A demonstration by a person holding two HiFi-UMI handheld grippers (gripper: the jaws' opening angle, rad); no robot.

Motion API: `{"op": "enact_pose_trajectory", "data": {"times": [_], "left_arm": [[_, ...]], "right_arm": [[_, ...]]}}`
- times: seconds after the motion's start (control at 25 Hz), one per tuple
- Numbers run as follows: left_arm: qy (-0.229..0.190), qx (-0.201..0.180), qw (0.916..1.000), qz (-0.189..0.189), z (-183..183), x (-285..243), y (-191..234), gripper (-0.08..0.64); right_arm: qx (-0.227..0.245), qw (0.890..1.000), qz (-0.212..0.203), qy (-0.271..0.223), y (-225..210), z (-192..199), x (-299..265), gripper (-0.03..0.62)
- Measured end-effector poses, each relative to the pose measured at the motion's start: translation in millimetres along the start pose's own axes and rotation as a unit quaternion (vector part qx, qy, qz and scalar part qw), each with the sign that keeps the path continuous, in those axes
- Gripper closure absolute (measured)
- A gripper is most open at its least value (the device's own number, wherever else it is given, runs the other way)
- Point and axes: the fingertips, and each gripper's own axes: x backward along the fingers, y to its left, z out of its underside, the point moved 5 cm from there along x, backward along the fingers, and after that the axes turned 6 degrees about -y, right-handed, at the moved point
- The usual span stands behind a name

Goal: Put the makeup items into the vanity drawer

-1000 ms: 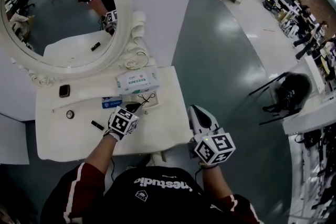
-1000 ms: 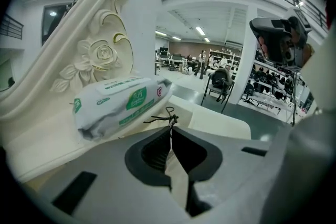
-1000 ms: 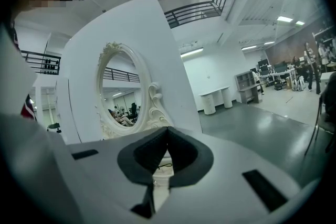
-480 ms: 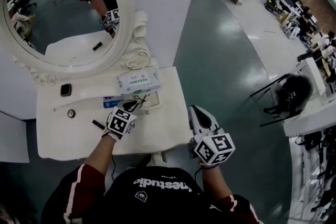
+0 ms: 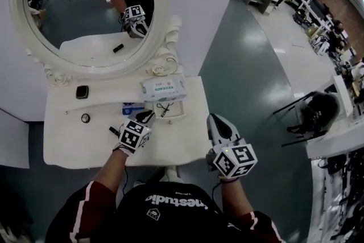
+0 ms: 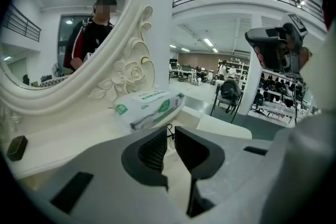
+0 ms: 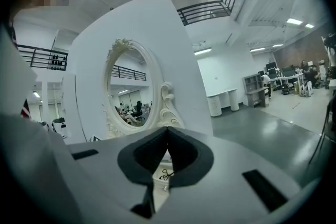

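Left gripper view: the left gripper (image 6: 171,132) has just been opening, its jaws now slightly apart and pinching nothing. The black cord (image 5: 164,108) at centre frame lies in the white tray (image 5: 182,114), probably released. The right gripper (image 7: 167,134) is pressed together, empty.

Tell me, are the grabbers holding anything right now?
No, nothing. The left gripper has just been opening its jaws, with nothing between them; the right gripper is shut and empty.

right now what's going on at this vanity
A person is at a vanity with a gripper in each hand. The left gripper hovers near the wipes pack; its jaws have just been opening, nothing between them. The right gripper is shut and empty, beside the vanity. A black tube and compact lie on top.
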Motion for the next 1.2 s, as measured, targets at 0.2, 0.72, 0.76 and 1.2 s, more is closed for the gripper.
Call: {"op": "enact_pose_trajectory", "data": {"times": [0.2,0.72,0.76,1.2], "left_arm": [[-0.016,0.002,0.9998,-0.011,1.3,32.8,11.5,0.512],[-0.077,0.035,0.9944,-0.064,5.0,143.9,49.8,0.512],[-0.083,0.037,0.9935,-0.068,4.8,151.3,51.9,0.512],[-0.149,0.05,0.9836,-0.089,-14.5,238.2,62.8,0.512]], "right_arm": [[0.013,1.0,-0.018,-0.002,29.7,-4.8,-12.2,0.589],[0.025,0.998,-0.061,-0.002,108.0,-3.6,-32.2,0.589],[0.025,0.998,-0.064,0.0,113.1,-1.6,-32.9,0.589],[0.022,0.997,-0.074,-0.005,169.2,4.4,-40.7,0.589]]}}
